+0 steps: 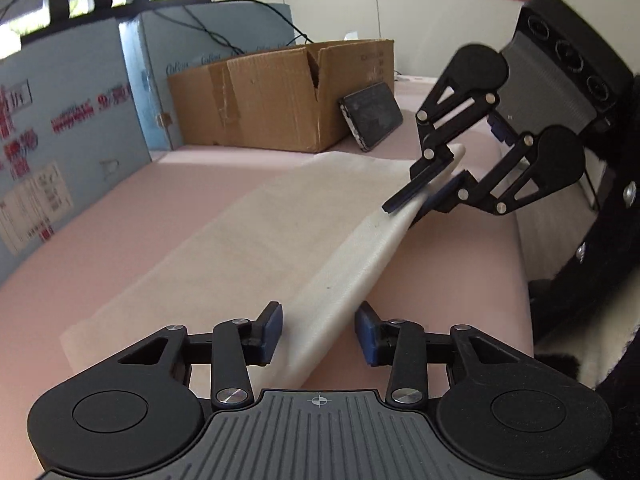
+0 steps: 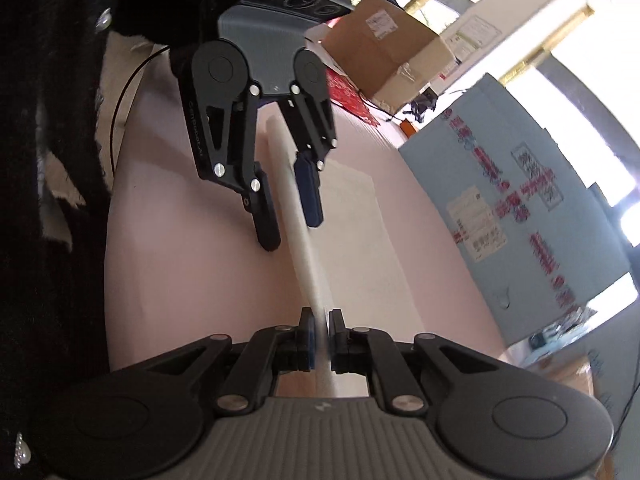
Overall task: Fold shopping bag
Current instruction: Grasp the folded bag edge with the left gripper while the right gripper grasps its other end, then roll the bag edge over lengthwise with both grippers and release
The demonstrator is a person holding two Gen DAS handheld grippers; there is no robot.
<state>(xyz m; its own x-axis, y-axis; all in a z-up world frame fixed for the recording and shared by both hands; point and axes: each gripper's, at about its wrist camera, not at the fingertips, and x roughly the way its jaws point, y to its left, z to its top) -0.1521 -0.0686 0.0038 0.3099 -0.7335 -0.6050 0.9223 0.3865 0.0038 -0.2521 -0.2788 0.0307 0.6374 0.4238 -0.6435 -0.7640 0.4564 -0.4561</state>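
The cream shopping bag (image 1: 248, 240) lies flat on the pink surface (image 1: 120, 216), its long axis running from the near edge toward the cardboard box (image 1: 280, 96) at the far side. One long edge is lifted. The right hand-held gripper (image 1: 420, 196) pinches that raised edge at its far end. The left hand-held gripper (image 1: 318, 332) stands wide, its fingers straddling the raised edge at the near end without gripping it.
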